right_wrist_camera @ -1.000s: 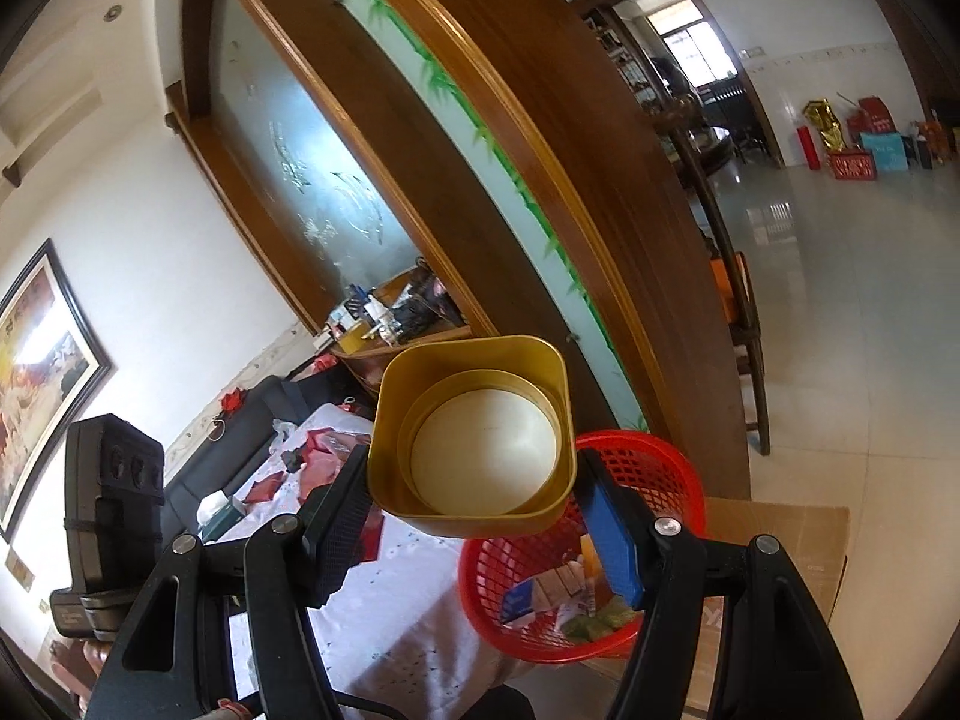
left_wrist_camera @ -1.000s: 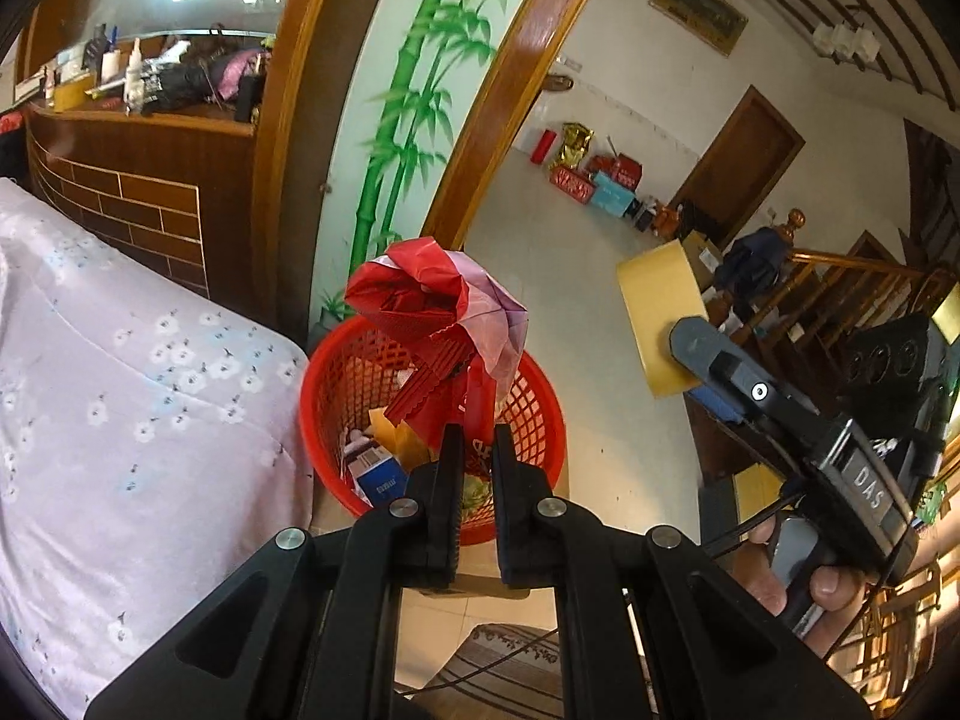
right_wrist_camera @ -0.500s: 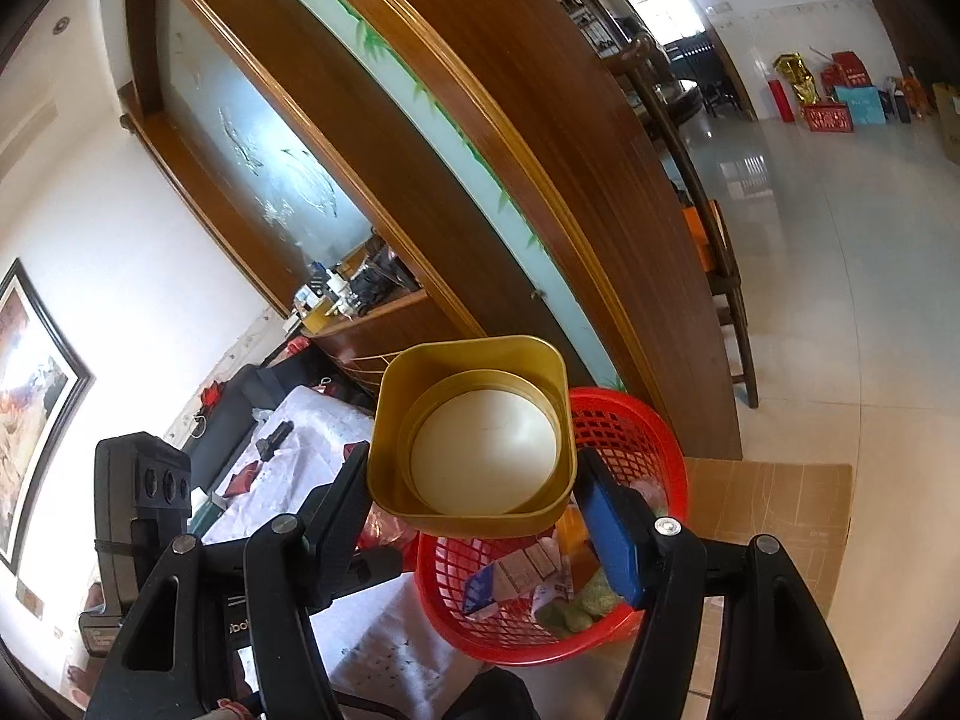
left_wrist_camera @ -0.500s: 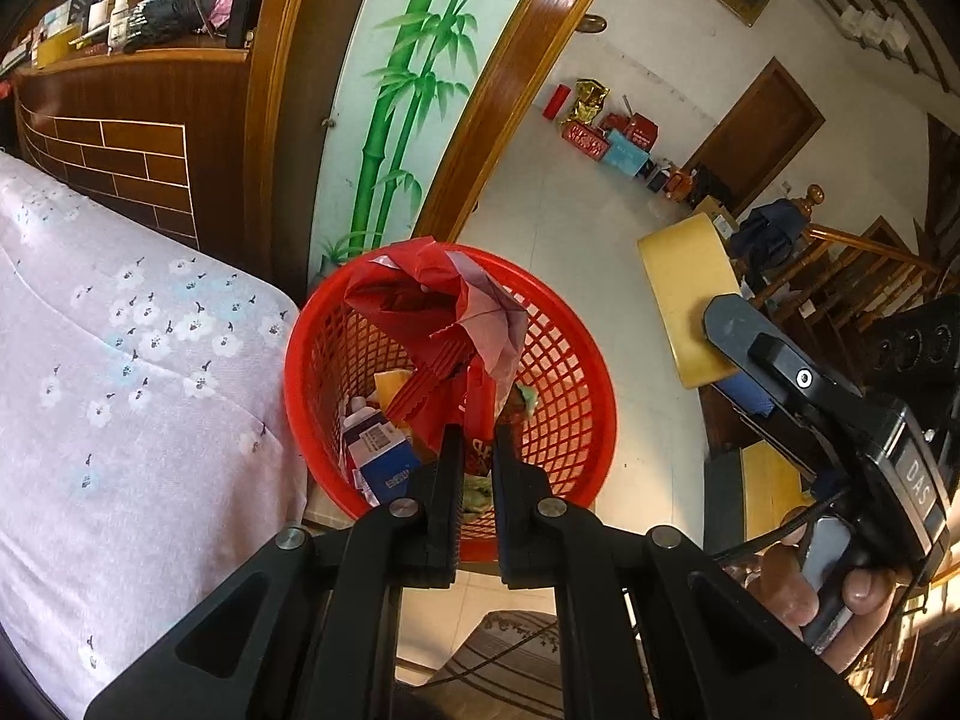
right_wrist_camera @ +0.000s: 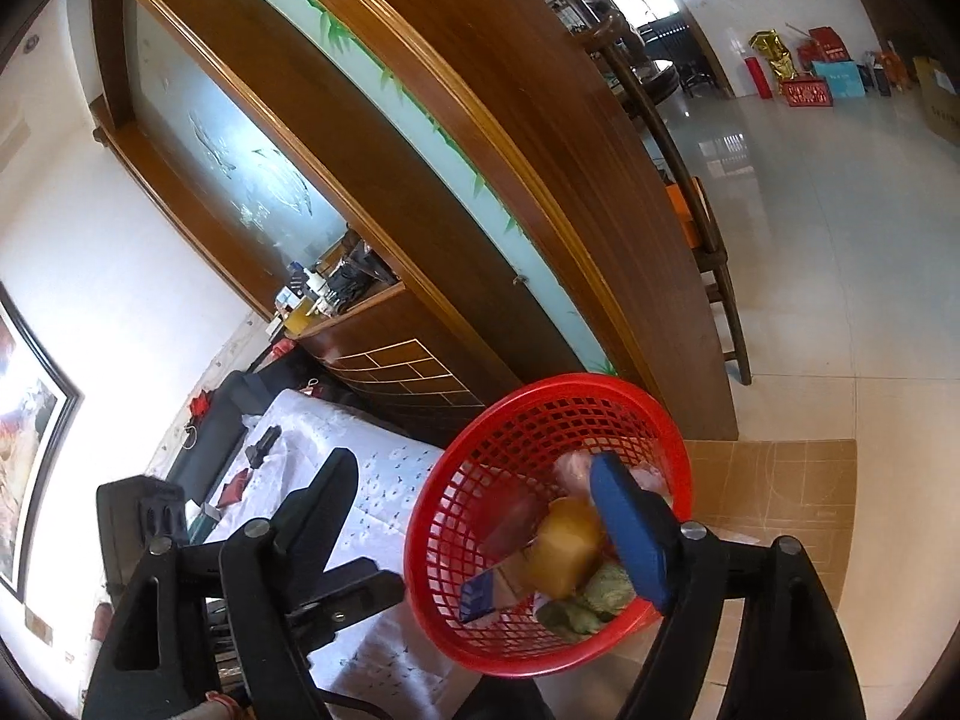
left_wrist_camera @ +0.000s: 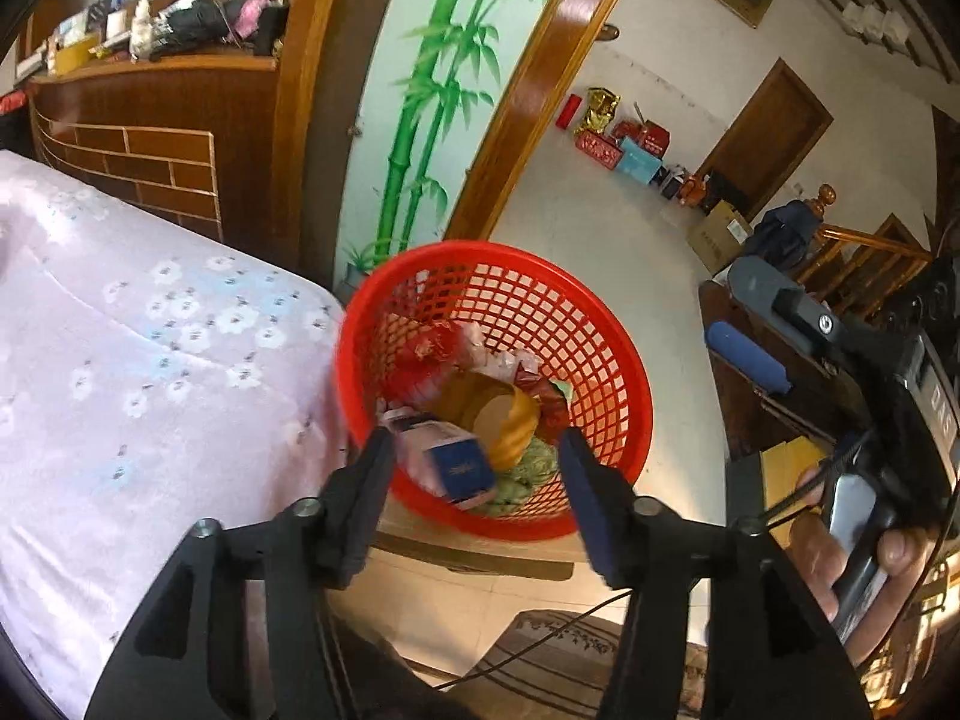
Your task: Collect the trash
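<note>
Left wrist view: my left tool and right tool, now wide, have dropped red wrapper and yellow cup into the basket.

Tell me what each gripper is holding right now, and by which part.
Nothing is held. The left gripper and the right gripper are both open. The yellow container and the red wrapper lie in the red basket.

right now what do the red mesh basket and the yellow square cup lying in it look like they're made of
The red mesh basket looks like moulded plastic: a uniform glossy red, with a regular grid of holes and a smooth, thick rim. The yellow square cup looks like paper or thin card with a matte mustard outside and a pale inner surface, though motion blur leaves plastic possible.
</note>
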`<state>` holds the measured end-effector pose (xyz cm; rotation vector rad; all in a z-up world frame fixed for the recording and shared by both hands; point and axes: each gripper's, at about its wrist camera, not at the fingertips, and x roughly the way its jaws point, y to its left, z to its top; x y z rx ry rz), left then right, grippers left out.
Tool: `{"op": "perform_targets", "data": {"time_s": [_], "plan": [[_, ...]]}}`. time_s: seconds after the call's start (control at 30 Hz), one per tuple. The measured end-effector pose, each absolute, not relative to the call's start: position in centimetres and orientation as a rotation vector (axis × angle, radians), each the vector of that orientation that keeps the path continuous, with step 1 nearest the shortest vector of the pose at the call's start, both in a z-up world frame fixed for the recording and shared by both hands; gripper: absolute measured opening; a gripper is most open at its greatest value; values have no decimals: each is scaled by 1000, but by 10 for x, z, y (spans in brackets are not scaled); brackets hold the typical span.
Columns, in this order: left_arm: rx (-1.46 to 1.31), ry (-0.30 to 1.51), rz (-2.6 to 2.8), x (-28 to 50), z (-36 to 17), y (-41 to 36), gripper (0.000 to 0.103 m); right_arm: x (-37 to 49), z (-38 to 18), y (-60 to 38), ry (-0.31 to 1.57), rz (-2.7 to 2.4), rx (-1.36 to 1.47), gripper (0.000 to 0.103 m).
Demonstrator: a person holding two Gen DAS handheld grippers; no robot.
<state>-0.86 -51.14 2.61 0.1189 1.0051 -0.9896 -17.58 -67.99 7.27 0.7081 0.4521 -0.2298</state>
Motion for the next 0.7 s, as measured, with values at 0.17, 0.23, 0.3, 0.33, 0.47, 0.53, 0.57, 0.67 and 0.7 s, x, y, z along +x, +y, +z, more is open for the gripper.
{"op": "perform_targets", "data": {"time_s": [0.17,0.23,0.3,0.33,0.47,0.53,0.57,0.67,0.7], "plan": [[110,926,-906,-25,44,-476,75,-183,86,-668,438,-220,683,85],[114,885,-865,-35,53,-463,79,-187,92,-659,441,-213,659,85],[120,855,-833,-43,60,-455,82,-191,97,-648,451,-210,632,85],[124,832,-815,-51,66,-447,83,-194,100,-642,455,-208,617,86],[136,754,-758,-70,87,-424,89,-208,113,-617,457,-231,547,88],[140,717,-733,-77,95,-413,91,-217,122,-603,457,-254,508,89],[136,700,-716,-82,99,-406,92,-221,127,-597,455,-266,491,89],[124,676,-691,-91,108,-390,92,-232,139,-577,445,-317,419,93],[119,673,-685,-94,110,-383,92,-235,143,-570,443,-334,392,93]]}}
